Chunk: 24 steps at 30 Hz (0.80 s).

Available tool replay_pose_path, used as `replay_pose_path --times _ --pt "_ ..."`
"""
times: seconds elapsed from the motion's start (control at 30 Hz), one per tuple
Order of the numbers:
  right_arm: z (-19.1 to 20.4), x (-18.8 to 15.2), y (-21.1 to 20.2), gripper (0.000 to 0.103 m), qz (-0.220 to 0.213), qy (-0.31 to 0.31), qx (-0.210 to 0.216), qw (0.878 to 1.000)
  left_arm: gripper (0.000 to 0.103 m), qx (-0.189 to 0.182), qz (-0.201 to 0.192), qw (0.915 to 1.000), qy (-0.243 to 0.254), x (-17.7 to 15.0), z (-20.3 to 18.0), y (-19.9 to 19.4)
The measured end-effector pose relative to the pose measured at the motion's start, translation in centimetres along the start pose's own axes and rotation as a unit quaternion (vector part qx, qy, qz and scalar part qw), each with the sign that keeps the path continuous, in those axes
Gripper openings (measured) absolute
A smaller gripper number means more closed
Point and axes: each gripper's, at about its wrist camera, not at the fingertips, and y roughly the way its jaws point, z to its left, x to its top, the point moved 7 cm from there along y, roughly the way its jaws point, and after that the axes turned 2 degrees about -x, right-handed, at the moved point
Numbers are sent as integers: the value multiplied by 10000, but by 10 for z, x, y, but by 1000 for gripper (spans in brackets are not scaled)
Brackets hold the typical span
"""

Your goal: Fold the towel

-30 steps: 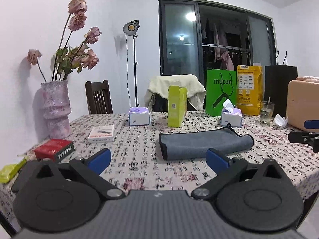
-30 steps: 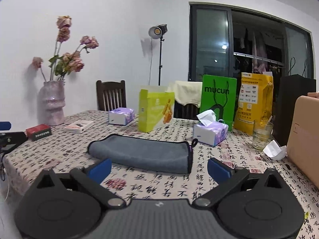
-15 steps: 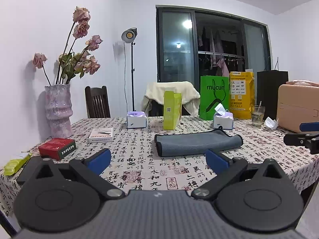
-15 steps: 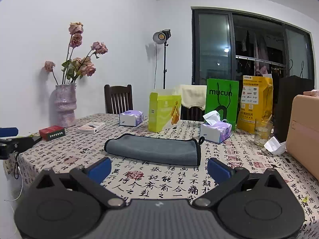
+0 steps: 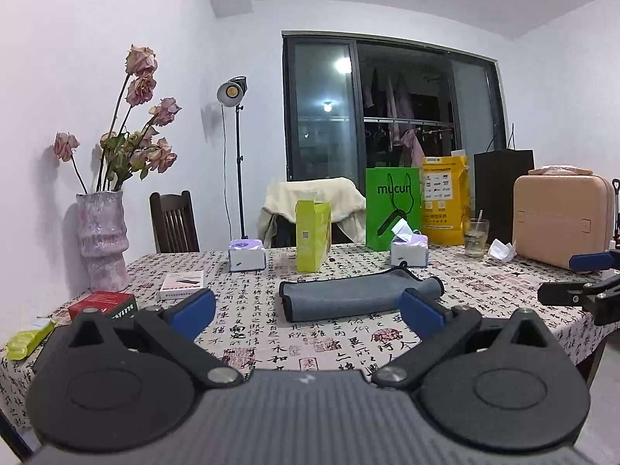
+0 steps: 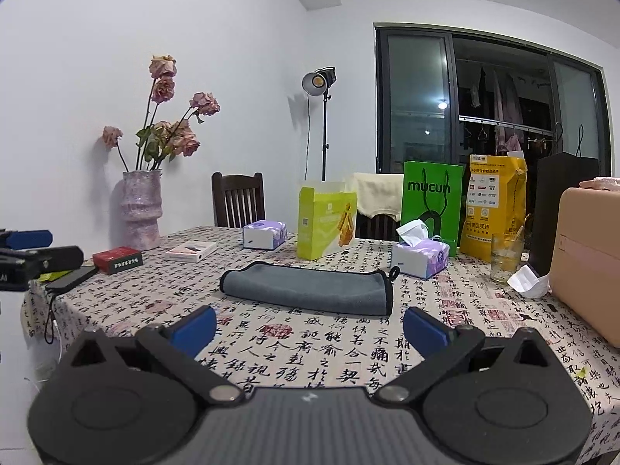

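Ahead of the left gripper (image 5: 307, 312), between and beyond its blue fingertips (image 5: 193, 309), the grey towel (image 5: 358, 297) lay folded into a long flat strip on the calligraphy-print tablecloth (image 5: 248, 333). The jaws stood wide apart and held nothing, well short of the cloth. The right gripper (image 6: 309, 329) was likewise spread wide and empty, the towel (image 6: 310, 287) lying just beyond the gap between its fingertips (image 6: 422, 329), its black-edged end with a small loop toward the right finger. Beyond the towel stood a lime-green box (image 6: 326, 224), with a purple tissue box (image 6: 420, 257) off toward the right finger. A red box (image 5: 104, 304) sat past the left gripper's left finger.
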Motion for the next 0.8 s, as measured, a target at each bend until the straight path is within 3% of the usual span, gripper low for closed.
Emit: replay_pose_path --times 0.33,0.8 --pt "4 -2 -30 103 -124 35 13 9999 103 -120 13 9999 60 -5 -14 -17" --pt "21 -37 -76 103 20 79 -42 10000 103 -101 -188 9994 270 -11 -25 -57"
